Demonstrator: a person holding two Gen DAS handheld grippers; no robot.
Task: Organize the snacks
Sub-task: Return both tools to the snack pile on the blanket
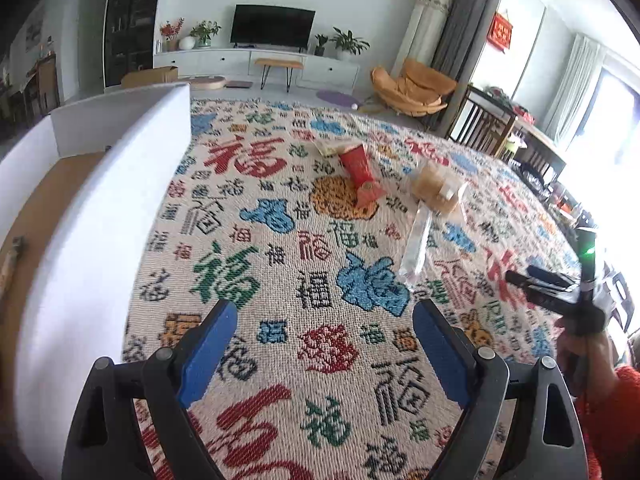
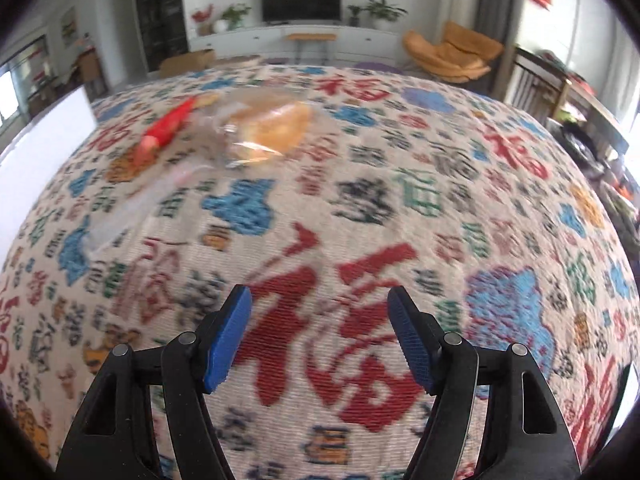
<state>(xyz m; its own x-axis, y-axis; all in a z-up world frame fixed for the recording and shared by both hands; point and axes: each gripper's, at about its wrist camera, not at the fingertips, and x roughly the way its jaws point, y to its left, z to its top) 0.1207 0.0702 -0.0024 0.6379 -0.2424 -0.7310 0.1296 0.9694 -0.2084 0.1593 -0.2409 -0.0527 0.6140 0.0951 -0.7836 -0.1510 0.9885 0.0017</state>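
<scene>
lengthwise away — red snack packet (image 1: 361, 174), flat

My right wrist view is smeared with motion blur: the bread in its clear wrapper (image 2: 267, 130) is a soft orange blob, the red snack packet (image 2: 168, 128) beside it shows no readable print, and a third snack behind them is only a pale sliver. A clear plastic wrapper (image 2: 120, 220) nearly vanishes into the patterned cloth (image 2: 360, 208).

From my left wrist, the white box (image 1: 100, 208) runs out of the left edge, so its floor is mostly hidden. The small pale packet (image 1: 332, 146) sits half behind the red one. My right gripper (image 1: 516, 278) is blurred at the right edge, its jaws unreadable there.
</scene>
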